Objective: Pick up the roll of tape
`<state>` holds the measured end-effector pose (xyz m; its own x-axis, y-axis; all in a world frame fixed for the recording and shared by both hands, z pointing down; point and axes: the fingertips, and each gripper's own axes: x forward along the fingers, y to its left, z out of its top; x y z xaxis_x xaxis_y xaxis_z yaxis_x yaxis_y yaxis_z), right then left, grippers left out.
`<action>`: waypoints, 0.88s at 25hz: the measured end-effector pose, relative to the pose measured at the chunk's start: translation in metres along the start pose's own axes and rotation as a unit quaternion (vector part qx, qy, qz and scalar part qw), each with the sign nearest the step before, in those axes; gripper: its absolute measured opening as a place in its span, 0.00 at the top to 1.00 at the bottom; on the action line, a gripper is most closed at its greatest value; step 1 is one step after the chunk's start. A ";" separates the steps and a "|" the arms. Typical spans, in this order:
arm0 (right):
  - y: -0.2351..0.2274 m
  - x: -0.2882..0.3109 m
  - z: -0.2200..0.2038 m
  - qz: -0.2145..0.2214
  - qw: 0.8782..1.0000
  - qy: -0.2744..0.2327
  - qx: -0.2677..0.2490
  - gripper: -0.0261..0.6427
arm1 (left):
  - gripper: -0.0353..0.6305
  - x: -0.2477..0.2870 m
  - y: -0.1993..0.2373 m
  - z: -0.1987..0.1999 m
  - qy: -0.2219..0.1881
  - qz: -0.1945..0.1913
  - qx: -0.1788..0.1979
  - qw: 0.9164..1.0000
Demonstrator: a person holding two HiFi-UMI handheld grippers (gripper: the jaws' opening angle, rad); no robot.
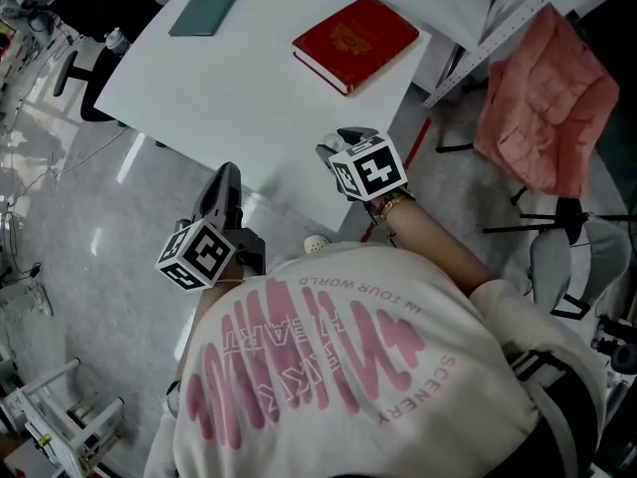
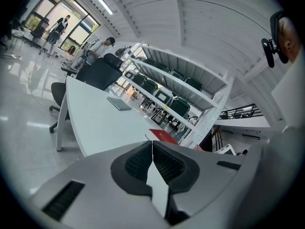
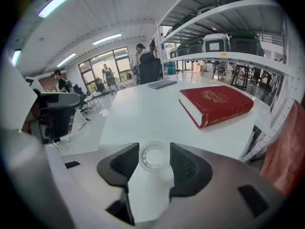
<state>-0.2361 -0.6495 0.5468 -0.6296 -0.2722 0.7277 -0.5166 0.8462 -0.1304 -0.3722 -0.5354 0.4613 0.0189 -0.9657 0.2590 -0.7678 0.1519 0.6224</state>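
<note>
The roll of tape (image 3: 154, 158) is a small clear ring, seen in the right gripper view between the two dark pads. My right gripper (image 3: 154, 151) is shut on it, just above the near edge of the white table (image 3: 143, 113). In the head view the right gripper (image 1: 336, 151) hovers at that table edge, and its body hides the roll. My left gripper (image 1: 228, 175) hangs lower, off the table's near left side over the floor. In the left gripper view its pads meet with nothing between them (image 2: 152, 151).
A red hardcover book (image 1: 354, 41) lies at the far right of the table, and a grey-green notebook (image 1: 206, 9) at the far left. A pink cloth (image 1: 542, 98) drapes over a chair on the right. Metal shelving (image 3: 224, 56) stands behind the table.
</note>
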 end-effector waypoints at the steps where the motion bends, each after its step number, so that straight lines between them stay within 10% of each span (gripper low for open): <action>1: 0.001 -0.005 0.003 0.000 1.000 -0.009 0.007 0.64 | 0.91 0.000 -0.003 0.002 -0.001 -0.005 0.003 1.000; 22: 0.060 -0.158 0.027 -0.064 0.976 -0.174 0.111 0.64 | 0.91 -0.089 -0.069 0.028 -0.005 -0.092 0.044 0.995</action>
<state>-0.1832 -0.5684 0.4061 -0.6910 -0.5401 0.4804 -0.6924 0.6854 -0.2253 -0.3391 -0.4656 0.3749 0.1587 -0.9776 0.1385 -0.8049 -0.0469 0.5915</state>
